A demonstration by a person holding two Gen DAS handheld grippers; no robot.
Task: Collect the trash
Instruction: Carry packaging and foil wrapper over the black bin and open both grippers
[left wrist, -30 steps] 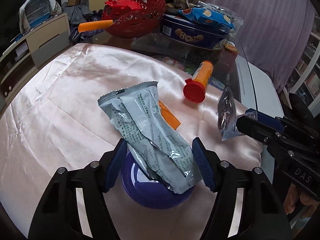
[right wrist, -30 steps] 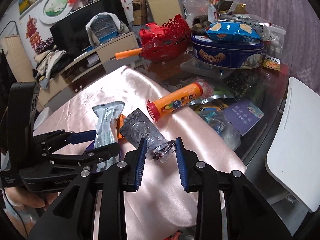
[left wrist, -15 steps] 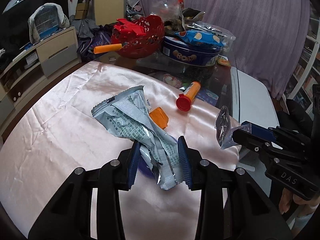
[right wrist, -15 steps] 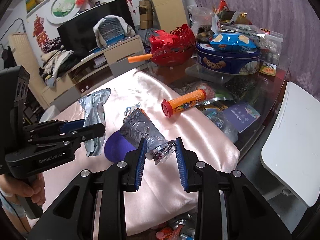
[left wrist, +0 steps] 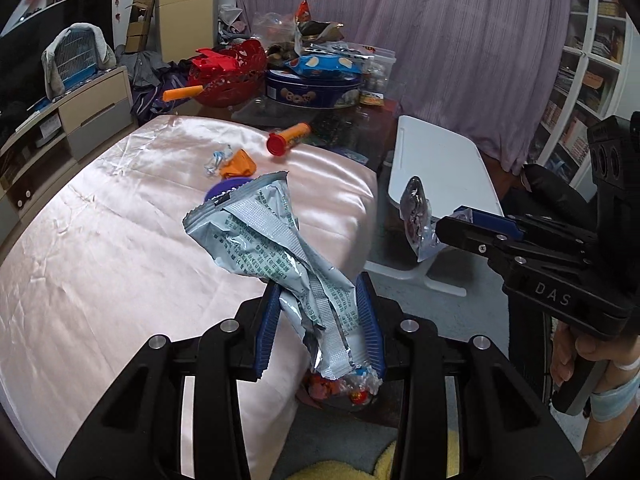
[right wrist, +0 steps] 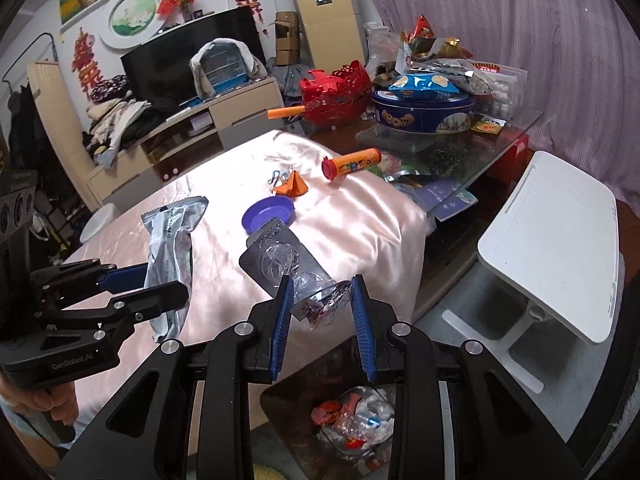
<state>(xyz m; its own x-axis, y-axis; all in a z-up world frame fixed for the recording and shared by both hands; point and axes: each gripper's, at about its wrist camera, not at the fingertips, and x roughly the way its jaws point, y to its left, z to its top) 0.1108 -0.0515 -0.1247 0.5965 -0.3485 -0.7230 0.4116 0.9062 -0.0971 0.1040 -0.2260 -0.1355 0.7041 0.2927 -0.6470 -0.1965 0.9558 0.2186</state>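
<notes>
Trash is being carried in both grippers past the corner of the surface (left wrist: 100, 248), which is wearing a pink satin cloth. The left gripper (left wrist: 320, 322) is clenching a crumpled silver snack wrapper (left wrist: 264, 240) by its lower end, the pads pressing on both sides while the rest of it is sticking up and forward in the air. The right gripper (right wrist: 320, 316) is grasping a clear blister pack (right wrist: 280, 258) by its crumpled end, the flat foil part angling up over the cloth's edge. Below both grippers, on the floor, a bin (right wrist: 352, 420) is showing red and clear wrappers inside. More trash is lying on the cloth behind: a purple lid (right wrist: 268, 214), an orange scrap (right wrist: 292, 186) with a small clear wrapper (right wrist: 278, 176) just beside it, and an orange tube with a red cap (right wrist: 352, 162).
</notes>
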